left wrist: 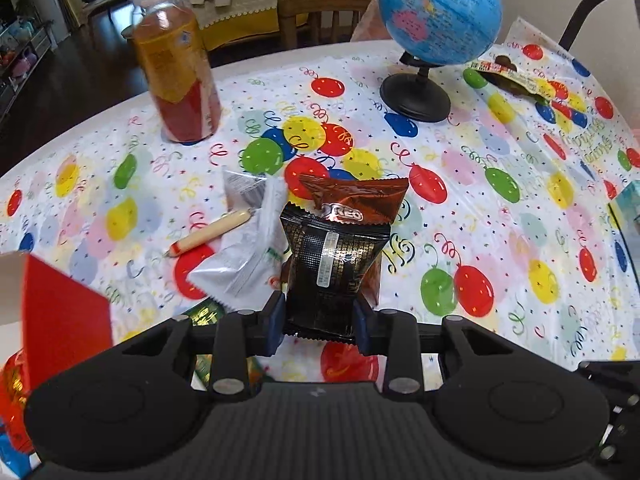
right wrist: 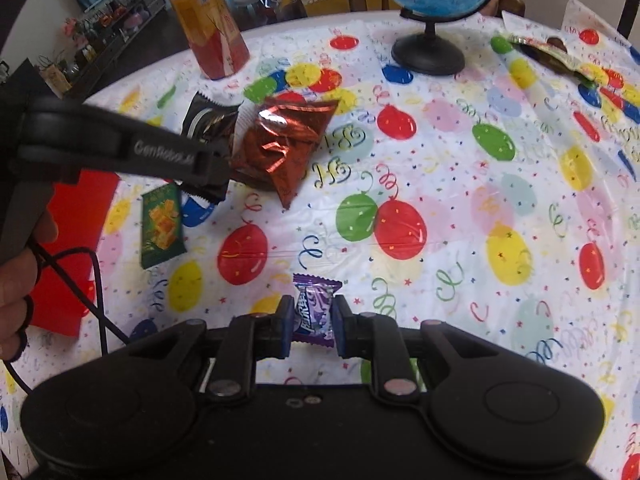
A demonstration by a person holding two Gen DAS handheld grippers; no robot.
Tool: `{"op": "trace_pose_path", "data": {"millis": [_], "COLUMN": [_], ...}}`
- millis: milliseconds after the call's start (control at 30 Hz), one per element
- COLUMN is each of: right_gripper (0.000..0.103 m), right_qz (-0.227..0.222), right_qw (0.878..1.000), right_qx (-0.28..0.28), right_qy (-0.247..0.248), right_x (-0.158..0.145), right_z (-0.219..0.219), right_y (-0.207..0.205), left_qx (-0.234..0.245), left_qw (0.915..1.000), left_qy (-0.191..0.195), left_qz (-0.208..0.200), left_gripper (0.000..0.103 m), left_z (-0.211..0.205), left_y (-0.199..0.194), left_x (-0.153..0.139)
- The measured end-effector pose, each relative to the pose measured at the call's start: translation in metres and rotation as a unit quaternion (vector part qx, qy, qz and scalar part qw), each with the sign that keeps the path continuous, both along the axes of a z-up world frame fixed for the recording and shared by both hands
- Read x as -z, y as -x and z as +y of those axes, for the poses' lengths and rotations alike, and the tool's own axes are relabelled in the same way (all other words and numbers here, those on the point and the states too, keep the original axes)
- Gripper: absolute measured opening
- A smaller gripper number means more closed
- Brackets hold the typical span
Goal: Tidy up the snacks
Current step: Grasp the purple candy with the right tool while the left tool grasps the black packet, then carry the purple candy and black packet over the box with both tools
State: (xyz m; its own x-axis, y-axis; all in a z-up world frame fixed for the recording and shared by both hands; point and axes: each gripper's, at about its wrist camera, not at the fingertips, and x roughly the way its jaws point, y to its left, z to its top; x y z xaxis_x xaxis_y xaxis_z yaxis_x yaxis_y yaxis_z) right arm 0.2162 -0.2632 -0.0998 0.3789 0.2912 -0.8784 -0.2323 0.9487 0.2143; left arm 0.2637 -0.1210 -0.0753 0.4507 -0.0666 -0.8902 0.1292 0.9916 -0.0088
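Note:
In the left wrist view my left gripper [left wrist: 320, 309] is shut on a black snack packet [left wrist: 334, 264], its blue pads pressing both sides. Just behind the packet a brown foil Oreo packet [left wrist: 356, 194] lies on the balloon-print tablecloth [left wrist: 500, 240], with a white packet [left wrist: 244, 256] to its left. In the right wrist view my right gripper [right wrist: 313, 312] is shut on a small purple candy [right wrist: 314, 306]. That view also shows the left gripper [right wrist: 204, 172] at the left with the black packet [right wrist: 204, 116], beside the red-brown foil packet [right wrist: 288, 144].
A green snack packet [right wrist: 162, 224] and a red box [right wrist: 76, 236] lie at the left. At the back stand an orange drink bottle [left wrist: 176, 68] and a blue globe [left wrist: 438, 12]. Another wrapper [left wrist: 516, 74] lies far right. A small wooden stick [left wrist: 212, 232] rests by the white packet.

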Motion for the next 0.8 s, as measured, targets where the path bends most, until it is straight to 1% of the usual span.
{"op": "trace_pose_path", "data": {"millis": [367, 567, 800], "right_gripper": [0.018, 0.018, 0.018], "right_qz": [-0.044, -0.060, -0.074], "right_qw": [0.999, 0.996, 0.993], "right_qx": [-0.030, -0.058, -0.083], "right_qy": [-0.014, -0.021, -0.027], "right_x": [-0.054, -0.079, -0.098], "right_z": [0.004, 0.026, 0.065], "right_y": [0.033, 0.046, 0.060], "left_qx": [-0.017, -0.032, -0.044], "left_qw": [0.9998, 0.9993, 0.9986], "left_qy": [0.007, 0.016, 0.020], "left_qz": [-0.003, -0.005, -0.023], "left_gripper": [0.034, 0.034, 0.034], "left_z": [0.028, 0.055, 0.095], "left_y": [0.050, 0.080, 0.113], "left_x": [-0.049, -0.072, -0.095]}}
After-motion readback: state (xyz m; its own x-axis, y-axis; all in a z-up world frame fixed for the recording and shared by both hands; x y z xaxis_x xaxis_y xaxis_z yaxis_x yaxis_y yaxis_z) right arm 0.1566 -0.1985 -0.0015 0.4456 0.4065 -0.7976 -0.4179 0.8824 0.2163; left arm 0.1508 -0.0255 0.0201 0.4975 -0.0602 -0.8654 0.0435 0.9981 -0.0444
